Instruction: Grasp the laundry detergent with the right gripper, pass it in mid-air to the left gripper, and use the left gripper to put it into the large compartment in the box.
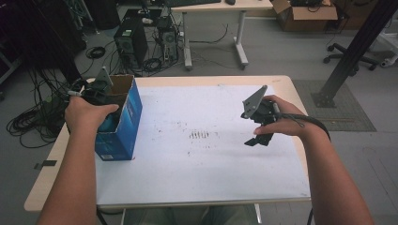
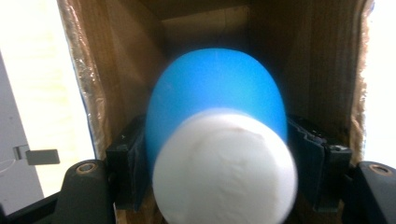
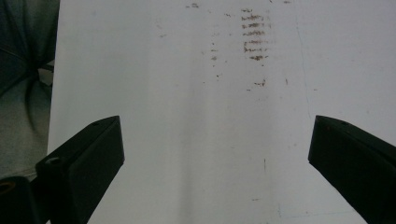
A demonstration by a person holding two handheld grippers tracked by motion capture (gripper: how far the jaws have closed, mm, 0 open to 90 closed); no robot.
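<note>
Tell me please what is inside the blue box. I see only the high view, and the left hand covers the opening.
Observer: A blue thing with a white end lies between the pads of the left claw, inside the cardboard walls of the box. Whether the pads press on it, I cannot tell.
Operator: Does the right claw hold something?
Observer: No. The right claw has its jaws wide apart, nothing between them, above the white table.
</note>
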